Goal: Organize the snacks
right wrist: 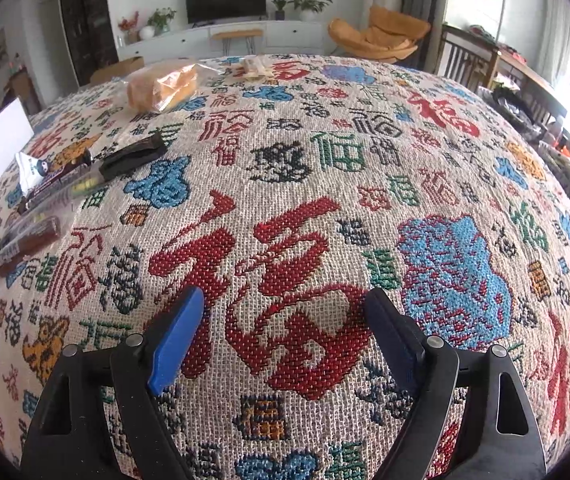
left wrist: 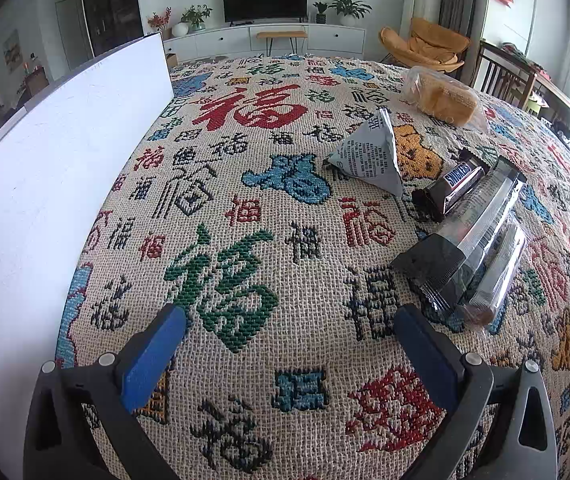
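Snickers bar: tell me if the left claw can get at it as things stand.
Probably yes. The left claw is open and holds nothing, and the Snickers bar lies ahead to its right on the tablecloth, with nothing on top. A long dark wrapper lies against its near side, so an approach from the left looks freer.

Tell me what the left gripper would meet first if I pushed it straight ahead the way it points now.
Probably only the woven tablecloth. The open left gripper points along bare cloth; the white board stands left of that line and the snack wrappers lie right of it. Depth is uncertain.
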